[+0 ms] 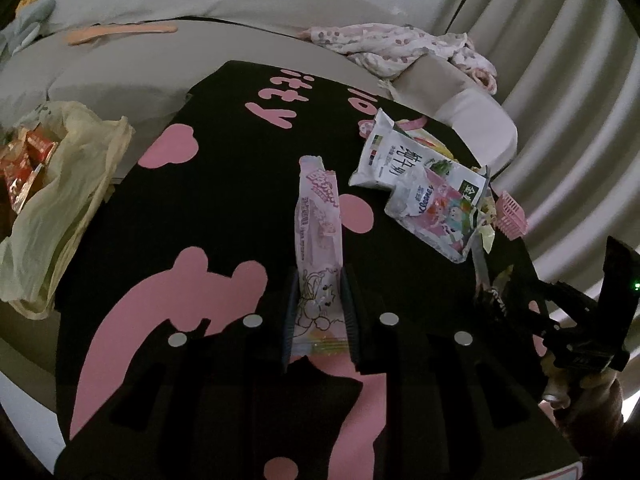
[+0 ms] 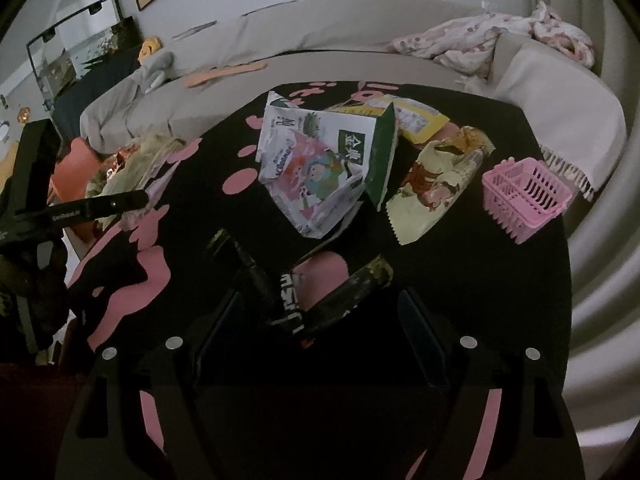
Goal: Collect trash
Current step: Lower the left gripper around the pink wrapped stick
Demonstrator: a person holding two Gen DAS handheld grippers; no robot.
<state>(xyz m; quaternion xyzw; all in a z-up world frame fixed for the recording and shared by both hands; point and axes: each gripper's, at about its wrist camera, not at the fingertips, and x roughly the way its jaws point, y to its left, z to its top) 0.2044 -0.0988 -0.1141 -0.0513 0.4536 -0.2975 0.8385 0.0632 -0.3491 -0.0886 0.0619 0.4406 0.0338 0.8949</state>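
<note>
My left gripper (image 1: 318, 300) is shut on the near end of a long pink snack wrapper (image 1: 318, 224), which stretches away over the black table with pink shapes (image 1: 224, 176). My right gripper (image 2: 316, 312) is open, its fingers on either side of a dark crumpled wrapper (image 2: 296, 300) lying on the table. Behind it lies a pile of trash: a white and pink tissue pack (image 2: 308, 176), a green and white packet (image 2: 376, 152), a yellow packet (image 2: 420, 120) and a cream cartoon wrapper (image 2: 432, 188). The pile also shows in the left wrist view (image 1: 424, 192).
A pale yellow plastic bag (image 1: 60, 208) holding red wrappers hangs open off the table's left edge. A small pink basket (image 2: 524, 196) stands at the table's right side. A grey sofa (image 2: 320, 48) with a patterned blanket (image 2: 492, 36) lies behind the table.
</note>
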